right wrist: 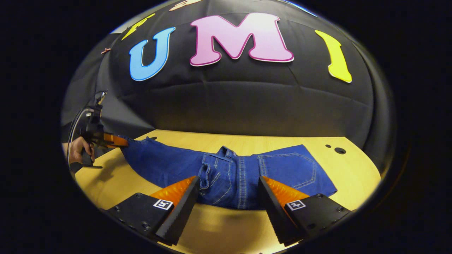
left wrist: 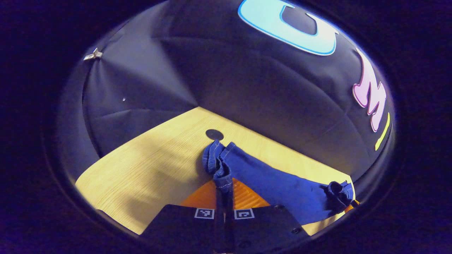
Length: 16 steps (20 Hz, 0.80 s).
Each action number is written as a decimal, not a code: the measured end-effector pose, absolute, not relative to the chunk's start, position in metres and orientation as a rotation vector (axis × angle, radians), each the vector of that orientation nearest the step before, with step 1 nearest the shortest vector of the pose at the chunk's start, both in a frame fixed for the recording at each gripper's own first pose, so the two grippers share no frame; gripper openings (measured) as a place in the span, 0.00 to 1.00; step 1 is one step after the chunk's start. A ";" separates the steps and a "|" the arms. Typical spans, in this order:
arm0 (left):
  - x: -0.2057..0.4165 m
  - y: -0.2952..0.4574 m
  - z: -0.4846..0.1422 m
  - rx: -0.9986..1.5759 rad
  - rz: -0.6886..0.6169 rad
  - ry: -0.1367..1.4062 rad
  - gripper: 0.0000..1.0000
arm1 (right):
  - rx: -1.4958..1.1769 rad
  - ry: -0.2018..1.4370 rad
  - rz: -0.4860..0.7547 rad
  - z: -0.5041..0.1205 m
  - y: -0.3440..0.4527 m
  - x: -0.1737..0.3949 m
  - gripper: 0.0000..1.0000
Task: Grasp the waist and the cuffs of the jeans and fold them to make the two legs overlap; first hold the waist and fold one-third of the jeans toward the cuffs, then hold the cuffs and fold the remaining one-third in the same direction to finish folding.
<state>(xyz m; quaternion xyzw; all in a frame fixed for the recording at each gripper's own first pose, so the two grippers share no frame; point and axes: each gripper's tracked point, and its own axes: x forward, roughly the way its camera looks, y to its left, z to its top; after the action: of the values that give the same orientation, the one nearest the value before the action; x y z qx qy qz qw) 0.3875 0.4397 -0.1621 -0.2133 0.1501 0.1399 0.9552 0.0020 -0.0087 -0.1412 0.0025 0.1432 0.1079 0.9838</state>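
Both grippers at jeans [right wrist: 226,173]; left gripper [left wrist: 224,197] clamps bunched cuffs [left wrist: 215,164], apparently lifted; right gripper [right wrist: 226,208] gapes wide at waist, lower centre.

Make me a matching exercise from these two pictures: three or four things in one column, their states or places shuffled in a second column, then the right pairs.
Things:
1. left gripper
2. right gripper
3. jeans
4. back pocket

States or places:
A. spread across the wooden table
B. fingers apart, waist between them
C. stitched, facing up on the seat of the denim
D. clamped on a cuff

Pairs: 1-D, 2-B, 3-A, 4-C
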 end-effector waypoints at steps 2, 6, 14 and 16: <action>0.381 0.411 -0.116 -0.378 0.263 0.250 0.06 | -0.023 0.275 0.176 -0.132 -0.032 -0.003 0.99; 0.378 0.330 -0.034 -0.286 0.175 0.170 0.06 | -0.011 0.263 0.095 -0.116 -0.086 -0.014 0.98; 0.419 0.115 0.029 -0.199 -0.099 0.124 0.06 | 0.013 0.253 -0.085 -0.110 -0.195 -0.027 0.99; 0.432 0.051 0.026 -0.175 -0.178 0.147 0.06 | 0.013 0.262 -0.120 -0.112 -0.218 -0.032 0.99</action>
<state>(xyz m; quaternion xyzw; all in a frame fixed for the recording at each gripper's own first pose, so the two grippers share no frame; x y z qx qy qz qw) 0.4323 0.0509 0.0257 -0.0873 0.0733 -0.0887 0.9895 -0.0317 -0.2180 -0.1120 0.0065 0.1305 -0.0596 0.9896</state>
